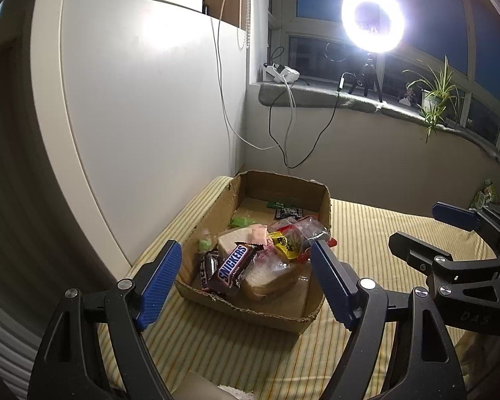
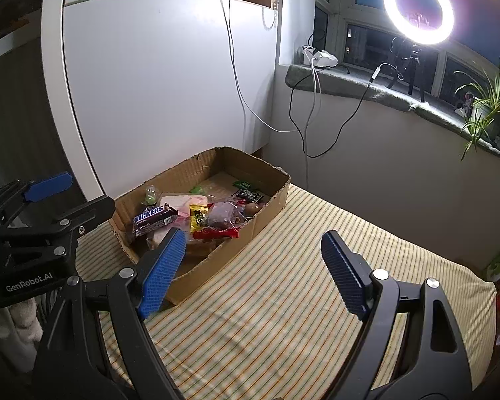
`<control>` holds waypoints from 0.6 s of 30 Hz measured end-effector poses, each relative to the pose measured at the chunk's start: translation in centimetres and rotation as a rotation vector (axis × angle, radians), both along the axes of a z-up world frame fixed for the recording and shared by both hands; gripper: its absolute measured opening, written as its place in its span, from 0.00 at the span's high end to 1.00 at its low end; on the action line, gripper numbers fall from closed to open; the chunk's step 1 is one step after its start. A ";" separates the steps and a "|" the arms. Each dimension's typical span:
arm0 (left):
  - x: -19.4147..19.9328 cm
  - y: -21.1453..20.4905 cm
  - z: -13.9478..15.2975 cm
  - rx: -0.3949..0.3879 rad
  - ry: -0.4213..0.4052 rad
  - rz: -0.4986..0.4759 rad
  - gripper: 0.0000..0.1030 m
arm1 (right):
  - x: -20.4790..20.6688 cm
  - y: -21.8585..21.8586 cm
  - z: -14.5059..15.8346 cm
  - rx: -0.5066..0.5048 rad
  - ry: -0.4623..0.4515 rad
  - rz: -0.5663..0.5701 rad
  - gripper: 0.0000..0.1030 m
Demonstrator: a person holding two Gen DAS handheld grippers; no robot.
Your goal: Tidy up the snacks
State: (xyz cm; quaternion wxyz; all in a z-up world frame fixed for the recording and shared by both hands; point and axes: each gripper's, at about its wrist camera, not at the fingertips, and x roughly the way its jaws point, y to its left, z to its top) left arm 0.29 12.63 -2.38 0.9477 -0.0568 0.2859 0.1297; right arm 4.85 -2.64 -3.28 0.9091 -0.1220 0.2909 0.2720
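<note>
A: Left gripper [image 1: 246, 280]?

B: Jaws spread wide, nothing between them, poised just before the near end of the cardboard box [image 1: 250, 310].

A: Right gripper [image 2: 253, 273]?

B: Likewise spread and empty (blue pads facing), over the striped cloth [image 2: 283, 300], beside the box's right wall.

A: Contents?

B: Snacks heaped at the near end: a Snickers bar [image 1: 231, 265] on wrapped bread [image 1: 270, 276], a yellow packet [image 1: 285, 245], a red wrapper [image 2: 216, 232]. A green packet [image 1: 278, 204] lies at the far end.

A: Surroundings?

B: A ring light [image 1: 372, 21] and potted plant [image 1: 435, 100] on the windowsill.
</note>
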 end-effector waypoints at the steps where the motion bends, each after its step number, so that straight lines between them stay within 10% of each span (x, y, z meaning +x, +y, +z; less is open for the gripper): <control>1: 0.0 0.0 0.0 -0.001 0.000 -0.001 0.23 | 0.0 -0.1 0.0 0.001 0.002 -0.002 0.16; 18: -0.2 -0.3 0.0 -0.006 0.005 -0.007 0.23 | -0.2 -0.4 -0.4 -0.002 0.015 -0.010 0.16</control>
